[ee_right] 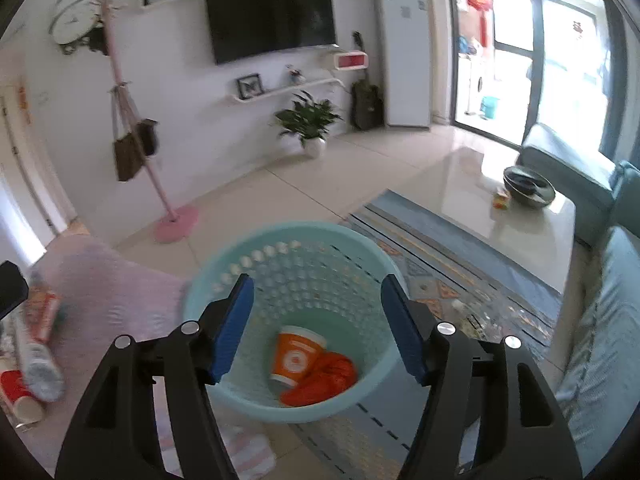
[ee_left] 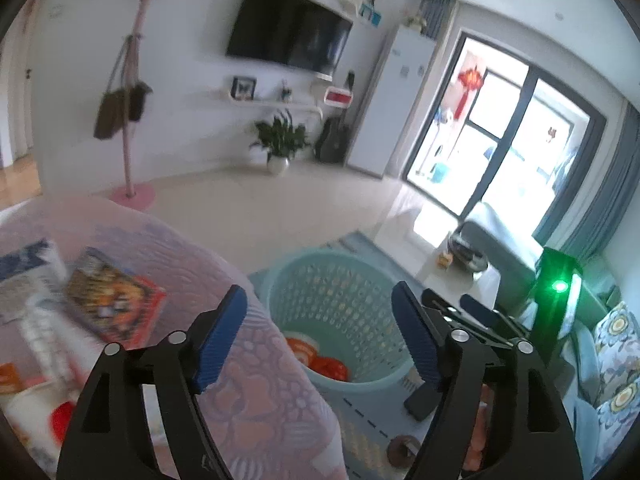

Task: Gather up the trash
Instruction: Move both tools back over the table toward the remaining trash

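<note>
A light teal perforated basket (ee_right: 224, 276) stands on the floor rug; it also shows in the left wrist view (ee_left: 288, 276). Inside lie an orange paper cup (ee_right: 295, 354) and an orange crumpled wrapper (ee_right: 326, 380). My right gripper (ee_right: 318, 330) is open and empty, held above the basket's mouth. My left gripper (ee_left: 318, 340) is open and empty, over the edge of a pink-covered table (ee_left: 168, 248) beside the basket. On that table lie an orange snack packet (ee_left: 110, 300), a plastic bottle (ee_right: 36, 364), a red cup (ee_right: 18, 394) and other blurred wrappers.
A glass coffee table (ee_right: 516, 232) with a dark bowl (ee_right: 528, 186) stands right of the basket. A teal sofa (ee_right: 600, 340) runs along the right. A pink coat stand (ee_right: 176, 216), a potted plant (ee_right: 310, 124) and a wall TV (ee_right: 270, 18) are at the far wall.
</note>
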The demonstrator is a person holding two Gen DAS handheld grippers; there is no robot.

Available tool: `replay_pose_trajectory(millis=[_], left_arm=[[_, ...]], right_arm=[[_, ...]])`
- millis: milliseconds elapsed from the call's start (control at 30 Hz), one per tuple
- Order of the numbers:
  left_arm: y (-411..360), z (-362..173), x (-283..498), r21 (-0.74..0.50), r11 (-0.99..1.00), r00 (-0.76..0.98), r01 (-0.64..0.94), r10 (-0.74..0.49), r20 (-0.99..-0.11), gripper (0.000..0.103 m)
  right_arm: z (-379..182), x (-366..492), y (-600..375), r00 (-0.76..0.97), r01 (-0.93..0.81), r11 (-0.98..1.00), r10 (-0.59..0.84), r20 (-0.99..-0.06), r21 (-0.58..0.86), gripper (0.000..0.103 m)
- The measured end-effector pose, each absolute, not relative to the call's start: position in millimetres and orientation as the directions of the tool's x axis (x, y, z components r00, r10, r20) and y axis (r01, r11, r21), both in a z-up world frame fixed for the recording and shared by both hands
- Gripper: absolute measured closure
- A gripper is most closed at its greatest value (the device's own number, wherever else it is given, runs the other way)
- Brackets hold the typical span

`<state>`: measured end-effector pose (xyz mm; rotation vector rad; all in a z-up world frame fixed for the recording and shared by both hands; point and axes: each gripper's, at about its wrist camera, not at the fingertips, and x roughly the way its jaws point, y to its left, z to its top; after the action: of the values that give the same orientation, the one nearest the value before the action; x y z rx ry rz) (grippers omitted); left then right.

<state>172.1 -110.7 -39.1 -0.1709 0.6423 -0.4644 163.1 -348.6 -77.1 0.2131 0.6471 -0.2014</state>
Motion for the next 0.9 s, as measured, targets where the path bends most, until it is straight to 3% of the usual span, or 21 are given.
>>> replay_pose_trajectory(millis=[133, 467, 633, 900], left_arm=[[-79, -13, 140, -0.297, 0.891, 0.751, 0.344, -0.451, -0.482, 0.024], [42, 11, 69, -0.252, 0.958, 0.876, 0.134, -0.234, -0.422, 0.016], [104, -8, 54, -0.225, 0.973, 0.859, 0.051, -0.158, -0.488, 0.012], [164, -66, 58, -0.138, 0.99, 0.772, 0.003, -0.09, -0.629, 0.012]], right_arm=[[-52, 150, -317, 0.823, 0.164, 0.977, -0.061, -0.564, 0.133, 0.036], [1, 102, -203, 0.88, -0.182, 0.978, 0.21, -0.426, 0.107, 0.025], [-11, 94, -138, 0.809, -0.351, 0.931, 0.358, -0.466, 0.105, 0.024], [-55, 97, -73, 0.717, -0.445, 0.893, 0.398, -0.572, 0.063, 0.024]])
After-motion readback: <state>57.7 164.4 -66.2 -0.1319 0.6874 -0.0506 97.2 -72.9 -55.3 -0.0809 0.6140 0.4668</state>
